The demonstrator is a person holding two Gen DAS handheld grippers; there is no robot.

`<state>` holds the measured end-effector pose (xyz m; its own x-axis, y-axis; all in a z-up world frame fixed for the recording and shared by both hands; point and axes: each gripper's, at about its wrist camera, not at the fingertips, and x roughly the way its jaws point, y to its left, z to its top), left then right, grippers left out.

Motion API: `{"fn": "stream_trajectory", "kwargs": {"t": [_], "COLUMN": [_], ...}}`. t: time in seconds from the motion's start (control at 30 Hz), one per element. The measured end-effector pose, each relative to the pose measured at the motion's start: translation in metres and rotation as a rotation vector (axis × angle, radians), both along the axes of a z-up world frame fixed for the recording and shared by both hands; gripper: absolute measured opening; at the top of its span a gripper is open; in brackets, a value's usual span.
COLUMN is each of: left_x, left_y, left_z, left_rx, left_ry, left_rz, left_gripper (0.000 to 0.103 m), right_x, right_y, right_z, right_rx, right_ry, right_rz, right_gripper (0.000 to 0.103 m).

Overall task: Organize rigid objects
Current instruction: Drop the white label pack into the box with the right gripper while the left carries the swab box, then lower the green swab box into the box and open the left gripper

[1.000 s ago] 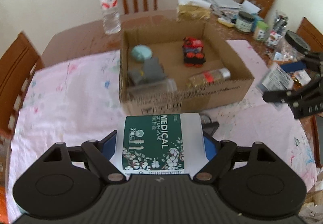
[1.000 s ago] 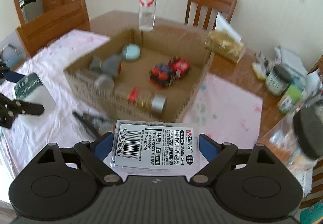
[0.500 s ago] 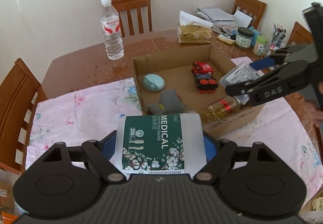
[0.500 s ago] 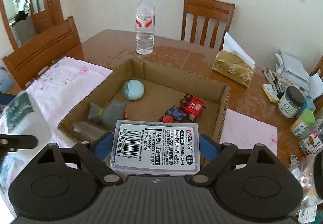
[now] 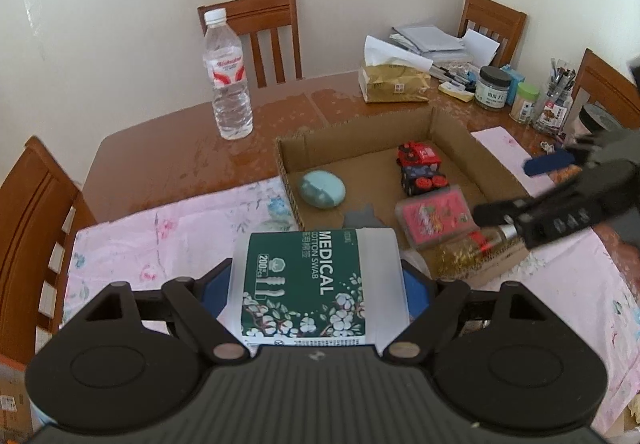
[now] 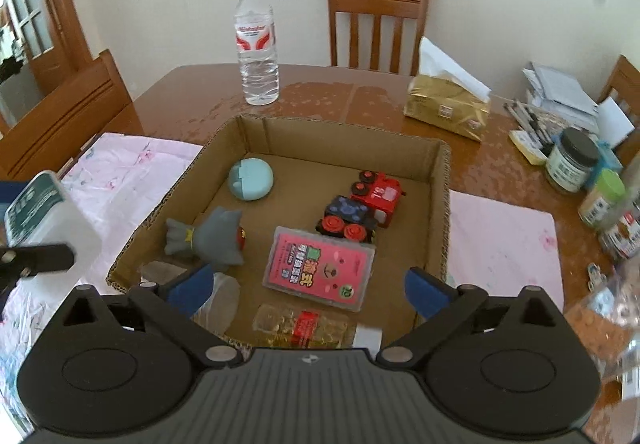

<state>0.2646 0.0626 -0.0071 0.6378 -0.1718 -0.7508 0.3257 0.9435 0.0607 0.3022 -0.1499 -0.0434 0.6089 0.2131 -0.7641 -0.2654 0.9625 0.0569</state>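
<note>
A brown wooden bench (image 6: pixel 192 92), partly under a pink floral cloth (image 5: pixel 152 240) and ringed by wooden chairs, carries the work. Far left in the right wrist view, the left hand-held gripper (image 5: pixel 316 286) hangs over the cloth, just outside the box's left wall, its blue pads pinching a white tub of medical cotton swabs (image 5: pixel 316 280). Behind, a water bottle (image 6: pixel 257 44) stands upright. The open cardboard box (image 6: pixel 438 204) at centre already holds a pale blue case (image 6: pixel 251 179), a grey toy (image 6: pixel 216 240), a red and blue toy train (image 6: pixel 362 210), a glass bottle (image 6: pixel 304 326) lying on its side, and a pink flat case (image 6: pixel 320 268) lying flat on the floor. The right hand-held gripper (image 6: pixel 306 286) hovers above the box's near edge, spread wide and empty. By my judgement the pink case is stowed and the swab tub is next: the left gripper must carry it rightward over the wall and find a free patch of the box floor, perhaps the bare stretch near the far wall, before letting go.
</note>
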Motion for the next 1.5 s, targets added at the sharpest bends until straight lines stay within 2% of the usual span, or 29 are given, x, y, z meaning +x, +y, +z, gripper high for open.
{"fn": "stream_trajectory", "kwargs": {"t": [0.17,0.33,0.6,0.8,0.87,0.9,0.93,1.17,1.5], "left_x": [0.026,0.061,0.105,0.133,0.14,0.143,0.145,0.136,0.086], "left_y": [-0.013,-0.036,-0.081,-0.102,-0.105,-0.106,-0.106,-0.095,-0.056], "left_z": [0.001,-0.003,-0.027,-0.044,-0.044,-0.043,-0.042,-0.035,-0.02], "left_rx": [-0.007,-0.014,0.014,0.043,0.039,0.038,0.038,0.033,0.027], "left_ry": [-0.014,-0.012,0.016,0.021,-0.012,-0.022,-0.027,-0.027,-0.054], "left_rz": [-0.032,-0.08,-0.161,-0.172,-0.158,-0.155,-0.147,-0.116,-0.046], "left_gripper": [0.083,0.083,0.083,0.083,0.086,0.094,0.097,0.097,0.099], "right_x": [-0.019,-0.034,-0.05,-0.055,-0.056,-0.056,-0.056,-0.054,-0.052], "right_y": [-0.008,-0.008,-0.013,-0.028,-0.031,-0.032,-0.033,-0.037,-0.044], "right_z": [0.007,0.017,0.023,0.02,0.018,0.017,0.016,0.007,-0.01], "right_rx": [0.044,0.045,0.044,0.044,0.039,0.037,0.035,0.026,-0.01], "right_ry": [-0.001,-0.026,-0.047,-0.038,-0.034,-0.031,-0.026,-0.003,0.044], "right_rz": [-0.039,-0.046,-0.081,-0.148,-0.162,-0.169,-0.174,-0.18,-0.167], "right_gripper": [0.103,0.103,0.103,0.103,0.103,0.103,0.103,0.103,0.103]}}
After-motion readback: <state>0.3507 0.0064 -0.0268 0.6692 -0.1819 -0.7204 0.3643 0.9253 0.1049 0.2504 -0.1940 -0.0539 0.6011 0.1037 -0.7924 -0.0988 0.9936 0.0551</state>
